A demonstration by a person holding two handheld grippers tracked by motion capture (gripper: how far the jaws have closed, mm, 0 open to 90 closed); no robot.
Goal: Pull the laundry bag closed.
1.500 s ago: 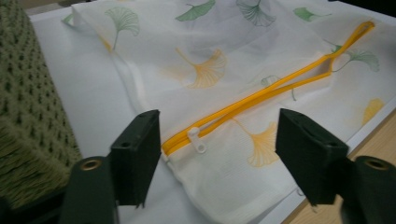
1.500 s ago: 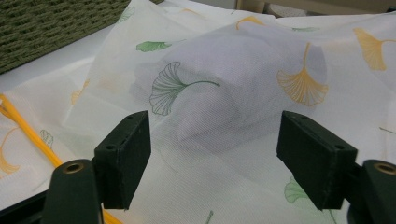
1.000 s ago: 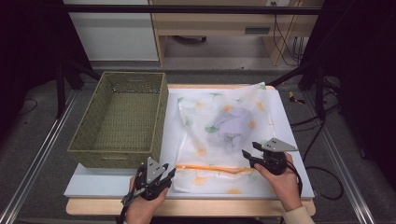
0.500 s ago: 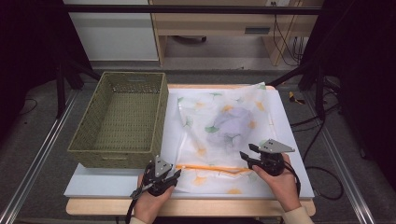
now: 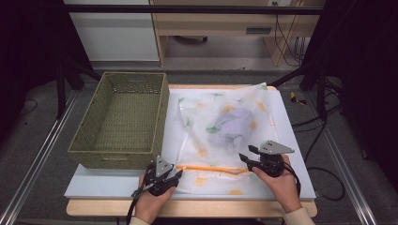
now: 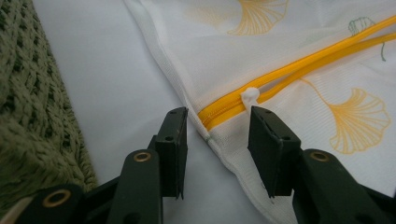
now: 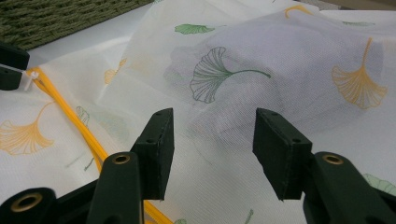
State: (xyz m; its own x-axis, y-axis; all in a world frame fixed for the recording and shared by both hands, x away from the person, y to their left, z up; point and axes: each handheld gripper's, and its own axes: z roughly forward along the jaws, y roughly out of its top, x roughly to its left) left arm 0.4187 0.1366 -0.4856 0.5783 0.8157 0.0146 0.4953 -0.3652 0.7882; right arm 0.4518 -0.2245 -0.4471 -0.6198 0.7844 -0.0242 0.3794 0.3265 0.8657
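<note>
A white mesh bag (image 5: 225, 122) printed with ginkgo leaves lies flat on the white table top (image 5: 291, 140), with a grey garment (image 7: 233, 60) showing through it. An orange zipper (image 5: 211, 168) runs along its near edge. My left gripper (image 5: 178, 174) is low at the zipper's left end. Its jaws have just been opening and stand open on either side of that end (image 6: 217, 121), with the white pull tab (image 6: 250, 95) just ahead and the pads not pressing. My right gripper (image 5: 245, 157) is open over the bag near the zipper's right end (image 7: 212, 126), holding nothing.
A green woven basket (image 5: 162, 112) stands empty on the left half of the table, close beside the left gripper (image 6: 28, 116). Cables lie on the floor to the right. A desk and a cabinet stand beyond the table's far edge.
The left gripper has sunk toward the table at the zipper's left end, and its jaws stand wider. The right gripper and the bag have kept still.
</note>
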